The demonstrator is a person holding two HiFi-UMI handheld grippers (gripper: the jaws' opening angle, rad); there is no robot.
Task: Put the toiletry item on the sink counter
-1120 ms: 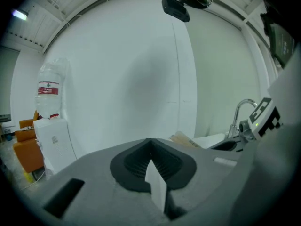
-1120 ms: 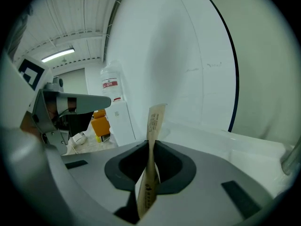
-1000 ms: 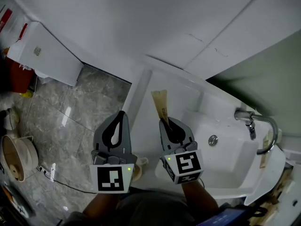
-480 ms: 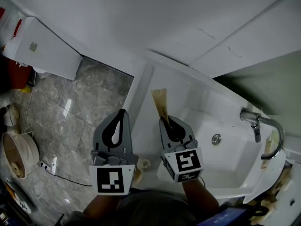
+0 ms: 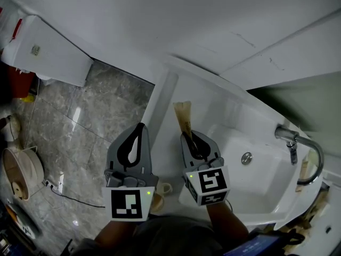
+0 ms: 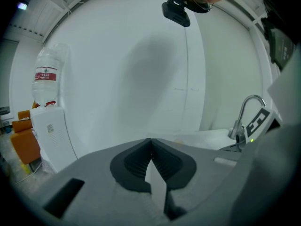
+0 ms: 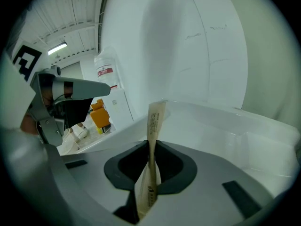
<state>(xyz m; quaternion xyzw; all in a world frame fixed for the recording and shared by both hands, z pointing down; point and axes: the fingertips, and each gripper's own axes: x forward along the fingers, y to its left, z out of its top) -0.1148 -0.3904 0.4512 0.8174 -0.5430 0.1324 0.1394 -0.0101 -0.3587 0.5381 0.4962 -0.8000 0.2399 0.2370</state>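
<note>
The toiletry item is a thin tan paper sachet (image 5: 184, 119) with small print, standing up out of my right gripper (image 5: 190, 137), which is shut on its lower part. In the right gripper view the sachet (image 7: 154, 126) rises between the closed jaws, above the white sink counter (image 7: 211, 126). That gripper hovers over the counter's left part (image 5: 166, 103), beside the basin (image 5: 256, 180). My left gripper (image 5: 139, 129) is shut with nothing in it, held over the floor just left of the counter's edge; its closed tips (image 6: 150, 142) face the white wall.
A chrome tap (image 5: 298, 143) curves over the basin at the right, with a drain (image 5: 246, 157) below it. A white water dispenser (image 5: 45, 55) stands on the grey marble floor (image 5: 80, 137) at the left. A round tub (image 5: 16, 177) and a cable lie at the far left.
The view has drifted slightly, so the sink and tap sit a little lower and further right. Both grippers keep their poses, and the sachet stays gripped.
</note>
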